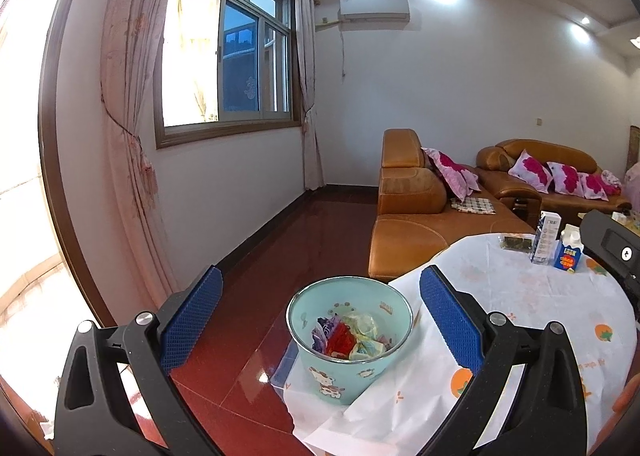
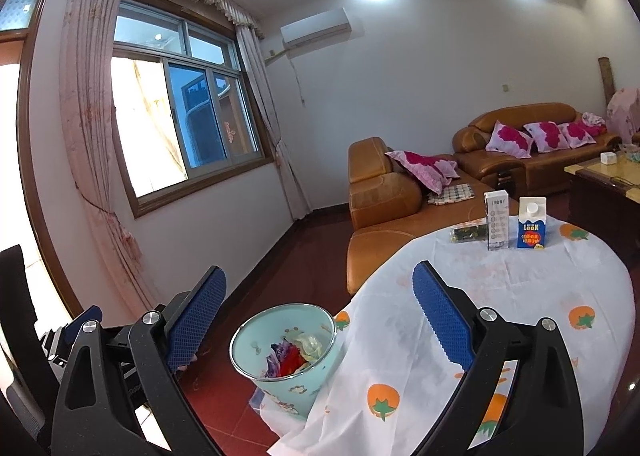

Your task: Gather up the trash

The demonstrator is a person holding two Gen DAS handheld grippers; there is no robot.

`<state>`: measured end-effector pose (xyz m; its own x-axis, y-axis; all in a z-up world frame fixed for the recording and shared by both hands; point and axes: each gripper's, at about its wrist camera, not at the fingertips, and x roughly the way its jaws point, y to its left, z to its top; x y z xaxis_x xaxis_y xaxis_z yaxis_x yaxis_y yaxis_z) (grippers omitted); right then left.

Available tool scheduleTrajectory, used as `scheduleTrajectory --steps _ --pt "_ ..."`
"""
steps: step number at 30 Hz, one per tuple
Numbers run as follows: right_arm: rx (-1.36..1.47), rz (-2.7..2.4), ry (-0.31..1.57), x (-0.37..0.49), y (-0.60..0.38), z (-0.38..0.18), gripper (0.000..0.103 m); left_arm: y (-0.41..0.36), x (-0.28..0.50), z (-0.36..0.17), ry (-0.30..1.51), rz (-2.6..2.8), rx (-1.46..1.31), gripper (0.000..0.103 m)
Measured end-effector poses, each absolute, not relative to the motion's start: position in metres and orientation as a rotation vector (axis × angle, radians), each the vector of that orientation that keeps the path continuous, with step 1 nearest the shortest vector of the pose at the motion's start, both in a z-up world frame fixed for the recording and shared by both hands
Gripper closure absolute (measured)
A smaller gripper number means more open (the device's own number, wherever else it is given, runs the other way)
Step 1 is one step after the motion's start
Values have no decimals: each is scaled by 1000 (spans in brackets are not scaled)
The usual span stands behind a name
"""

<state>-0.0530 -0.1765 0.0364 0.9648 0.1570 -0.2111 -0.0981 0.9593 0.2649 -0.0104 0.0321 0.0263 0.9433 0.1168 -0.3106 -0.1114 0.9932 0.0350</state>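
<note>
Blue-padded jaws of the left gripper [image 1: 320, 320] stand wide apart at the bottom of the left wrist view, holding nothing. Between them, lower centre, sits the pale green cartoon-printed waste bin [image 1: 349, 336] on the red tiled floor [image 1: 248, 296], touching the hanging edge of the white orange-fruit-patterned tablecloth [image 1: 540, 296]. Crumpled red, purple and yellowish wrappers [image 1: 352, 336] lie inside the bin.

In the right wrist view the right gripper [image 2: 320, 320] is likewise spread open and empty, its jaws framing the bin at lower centre and the worktop's near edge at lower right.

Farther back on the worktop, at right centre, a blue-and-white milk carton [image 2: 531, 222] stands upright just beside a tall white rectangular box [image 2: 497, 220]; a small dark flat packet [image 2: 468, 234] lies to the left of the box.

Beyond, a tan leather sofa [image 2: 384, 191] with pink flowered cushions [image 2: 424, 167] fills the right middle of the frame. A curtained window [image 2: 176, 119] occupies the upper left.
</note>
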Motion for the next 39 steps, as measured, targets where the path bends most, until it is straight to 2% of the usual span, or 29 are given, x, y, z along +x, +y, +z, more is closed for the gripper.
scheduleTrajectory --steps 39 --pt "269 124 228 -61 -180 35 9 32 -14 31 314 117 2 6"
